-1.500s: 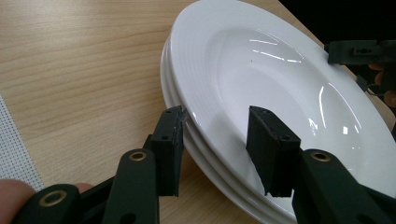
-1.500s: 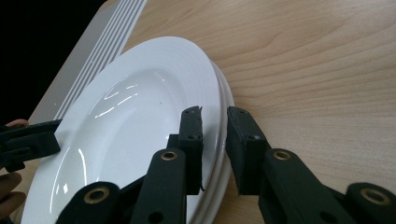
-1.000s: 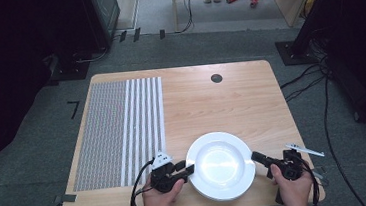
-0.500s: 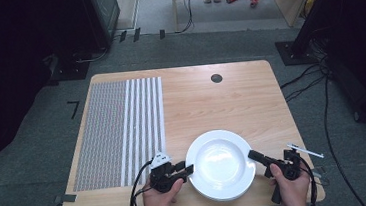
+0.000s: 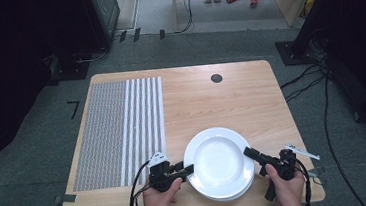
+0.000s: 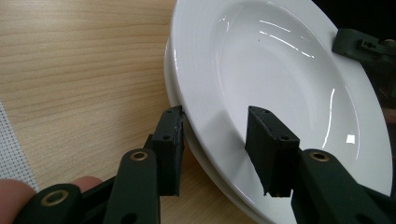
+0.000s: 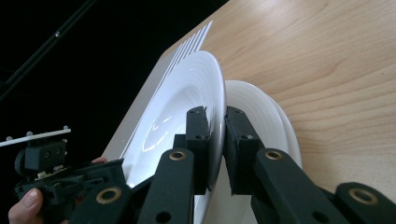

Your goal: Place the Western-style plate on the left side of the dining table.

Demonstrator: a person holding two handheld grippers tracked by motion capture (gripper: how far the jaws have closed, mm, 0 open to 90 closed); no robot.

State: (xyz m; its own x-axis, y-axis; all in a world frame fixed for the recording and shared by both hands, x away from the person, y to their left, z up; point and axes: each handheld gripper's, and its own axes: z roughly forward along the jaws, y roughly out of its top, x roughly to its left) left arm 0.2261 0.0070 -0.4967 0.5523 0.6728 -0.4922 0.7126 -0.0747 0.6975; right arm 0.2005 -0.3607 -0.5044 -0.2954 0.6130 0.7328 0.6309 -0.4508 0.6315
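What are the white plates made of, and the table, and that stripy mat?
The top plate looks like glazed ceramic: smooth, white, with bright light reflections. The plate beneath looks the same, though melamine can't be ruled out. The table looks like pale wood or wood-look laminate, going by its grain lines. The mat seems woven, fabric or vinyl mesh: a fine grey-and-white grid.
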